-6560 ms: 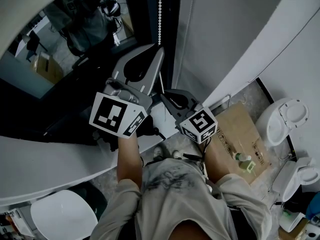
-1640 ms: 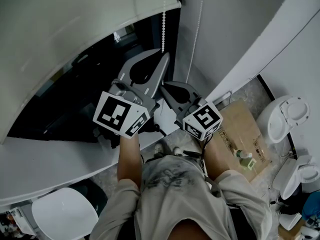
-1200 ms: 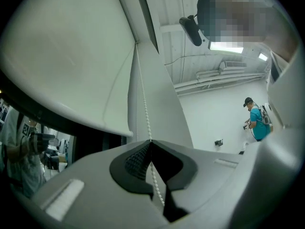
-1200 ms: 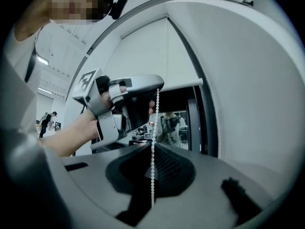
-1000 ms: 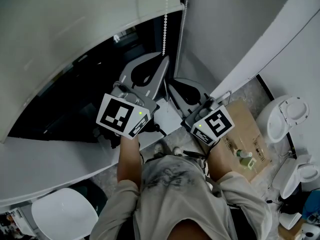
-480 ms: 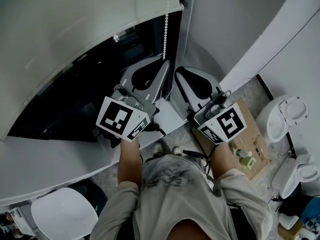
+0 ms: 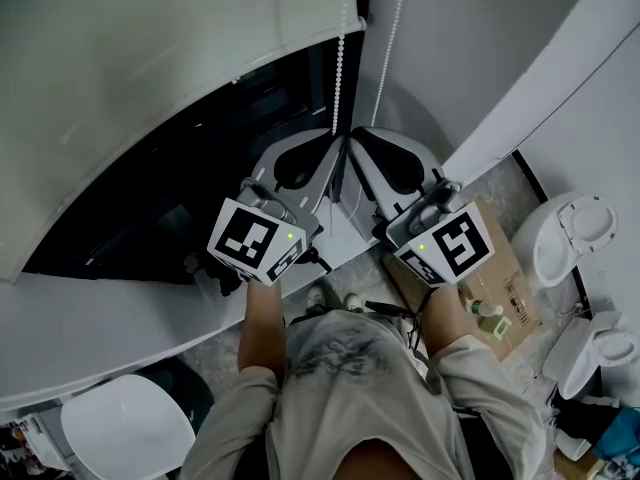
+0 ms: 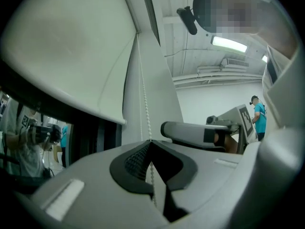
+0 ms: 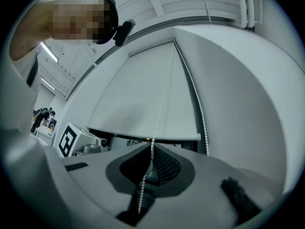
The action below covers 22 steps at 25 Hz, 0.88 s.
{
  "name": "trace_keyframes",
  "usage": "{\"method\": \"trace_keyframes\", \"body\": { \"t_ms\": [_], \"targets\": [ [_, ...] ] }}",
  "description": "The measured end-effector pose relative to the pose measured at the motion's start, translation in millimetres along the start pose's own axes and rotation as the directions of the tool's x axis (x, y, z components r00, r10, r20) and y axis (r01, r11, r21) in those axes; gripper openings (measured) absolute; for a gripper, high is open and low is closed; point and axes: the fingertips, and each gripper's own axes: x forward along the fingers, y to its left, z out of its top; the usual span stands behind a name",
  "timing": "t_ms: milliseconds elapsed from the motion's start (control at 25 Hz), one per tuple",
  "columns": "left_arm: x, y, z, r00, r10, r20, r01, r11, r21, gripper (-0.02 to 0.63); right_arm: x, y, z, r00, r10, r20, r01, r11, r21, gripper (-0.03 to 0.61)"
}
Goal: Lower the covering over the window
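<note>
A white roller blind (image 7: pixel 150 88) covers the upper part of a dark window (image 7: pixel 200 188), its bottom bar slanting across the head view. A white bead chain (image 7: pixel 340 78) hangs beside its right end. My left gripper (image 7: pixel 336 140) and right gripper (image 7: pixel 354 138) point up side by side, tips almost touching at the chain. In the left gripper view the left gripper (image 8: pixel 151 142) is shut on the chain (image 8: pixel 144 104). In the right gripper view the right gripper (image 9: pixel 152 146) is shut on the chain (image 9: pixel 157 113) too, under the blind (image 9: pixel 143 99).
A second, free chain strand (image 7: pixel 393 48) hangs along the wall to the right. A white windowsill (image 7: pixel 100 323) runs below the window. On the floor are a cardboard box (image 7: pixel 480 298), white round fixtures (image 7: pixel 565 233) and a white seat (image 7: pixel 125 428).
The blind's bottom bar sits lower than several seconds ago. Over the last second my right gripper swung up and left to the chain, beside the left gripper, which shifted slightly right.
</note>
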Motion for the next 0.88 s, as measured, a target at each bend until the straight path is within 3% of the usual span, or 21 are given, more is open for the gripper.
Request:
{"method": "trace_keyframes", "body": {
  "t_ms": [280, 360, 600, 880],
  "targets": [
    [0.8, -4.2, -24.5, 1.000, -0.003, -0.021, 0.002, 0.999, -0.043, 0.009, 3.2, -2.5, -8.2, 1.000, 0.006, -0.027, -0.006, 1.000, 0.002, 0.020],
    [0.3, -3.0, -25.1, 1.000, -0.005, -0.014, 0.004, 0.999, -0.044, 0.009, 5.3, -2.3, -10.5, 0.999, 0.009, -0.033, -0.009, 1.000, 0.002, 0.075],
    [-2.0, -6.7, -51.0, 0.998, -0.006, -0.069, 0.003, 0.999, -0.052, 0.009, 8.2, -4.8, -8.0, 0.999, 0.003, -0.032, -0.003, 1.000, -0.004, 0.097],
    [-7.0, -5.4, -61.3, 0.998, 0.000, -0.069, -0.004, 0.998, -0.068, 0.009, 13.6, -7.6, -12.7, 0.999, 0.004, -0.044, -0.004, 1.000, -0.003, 0.114]
  ]
}}
